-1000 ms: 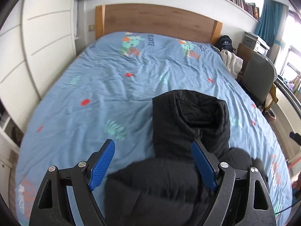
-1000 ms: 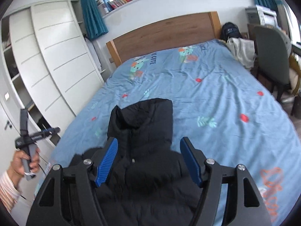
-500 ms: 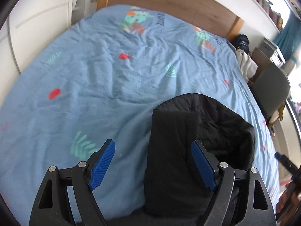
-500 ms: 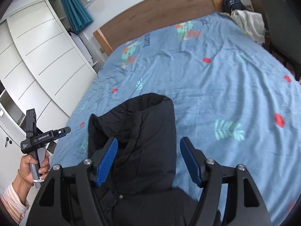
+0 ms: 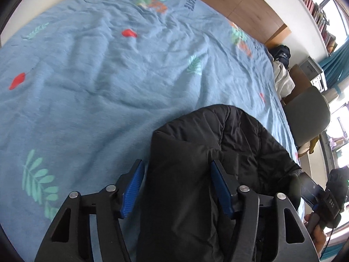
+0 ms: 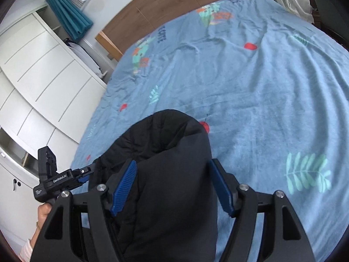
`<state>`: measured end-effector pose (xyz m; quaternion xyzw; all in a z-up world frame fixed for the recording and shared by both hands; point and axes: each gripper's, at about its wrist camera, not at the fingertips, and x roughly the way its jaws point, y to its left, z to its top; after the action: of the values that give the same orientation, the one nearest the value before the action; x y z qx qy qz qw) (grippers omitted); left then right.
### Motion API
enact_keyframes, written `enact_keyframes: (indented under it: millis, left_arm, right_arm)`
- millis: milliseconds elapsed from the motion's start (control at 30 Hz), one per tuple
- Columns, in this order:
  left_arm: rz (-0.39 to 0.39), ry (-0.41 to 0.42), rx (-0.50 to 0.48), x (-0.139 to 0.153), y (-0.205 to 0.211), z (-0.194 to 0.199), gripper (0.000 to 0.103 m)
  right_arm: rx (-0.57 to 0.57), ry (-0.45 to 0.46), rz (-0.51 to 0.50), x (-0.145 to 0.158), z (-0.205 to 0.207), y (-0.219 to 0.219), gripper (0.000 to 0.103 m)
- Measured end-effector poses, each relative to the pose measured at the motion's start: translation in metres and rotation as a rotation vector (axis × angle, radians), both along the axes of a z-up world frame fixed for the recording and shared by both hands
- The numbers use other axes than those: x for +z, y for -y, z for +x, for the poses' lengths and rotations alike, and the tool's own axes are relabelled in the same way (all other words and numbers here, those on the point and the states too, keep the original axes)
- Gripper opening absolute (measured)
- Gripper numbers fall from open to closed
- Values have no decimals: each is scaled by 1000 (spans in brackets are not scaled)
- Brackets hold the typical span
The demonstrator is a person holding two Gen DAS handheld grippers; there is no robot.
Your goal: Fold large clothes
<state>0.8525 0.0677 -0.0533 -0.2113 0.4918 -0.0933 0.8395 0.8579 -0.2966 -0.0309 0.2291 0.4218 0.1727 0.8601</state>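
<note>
A black puffer jacket [image 5: 240,142] lies on the blue patterned bedsheet [image 5: 109,76] with its hood pointing toward the headboard. My left gripper [image 5: 176,185] is low over the hood's left side. Its jaws are closing with the quilted fabric between them, and the left pad [image 5: 133,187] stands just off the fabric's edge. My right gripper [image 6: 172,185] is open and straddles the right side of the hood [image 6: 165,135], with fabric bulging between its blue pads. Each gripper also shows in the other view: the right gripper [image 5: 322,200] and the left gripper [image 6: 54,179], both hand-held.
The bedsheet [image 6: 261,87] stretches away to a wooden headboard [image 5: 240,0]. White wardrobe doors [image 6: 32,76] line the left side. On the right stand a grey chair [image 5: 309,113], a pale heap of clothes [image 5: 283,76] and a dark bag [image 5: 281,54].
Both grippers have dropped and moved forward from above the jacket's body down onto its hood. The left jaws have narrowed; the right jaws keep the same width.
</note>
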Motion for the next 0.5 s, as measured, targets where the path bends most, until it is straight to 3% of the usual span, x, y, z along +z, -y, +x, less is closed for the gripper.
enact_keyframes:
  millis: [133, 167, 200, 233, 267, 333, 500]
  left_arm:
    - [16, -36, -9, -10, 12, 3, 38]
    - [26, -43, -10, -12, 14, 4, 34]
    - [36, -46, -10, -12, 15, 3, 23]
    - [55, -51, -4, -11, 17, 1, 15]
    - [71, -51, 1, -10, 17, 0, 14]
    - [99, -34, -2, -4, 19, -7, 10]
    - [120, 19, -21, 20, 19, -32, 9]
  right_arm:
    - [-13, -39, -14, -10, 10, -4, 67]
    - [-12, -50, -21, -12, 13, -6, 63]
    - [-9, -61, -24, -13, 14, -7, 53]
    - [-8, -74, -28, -14, 15, -9, 33]
    - [-7, -80, -37, -13, 14, -10, 22]
    - [5, -77, -73, -7, 9, -14, 16]
    - [33, -51, -111, 24, -20, -15, 14]
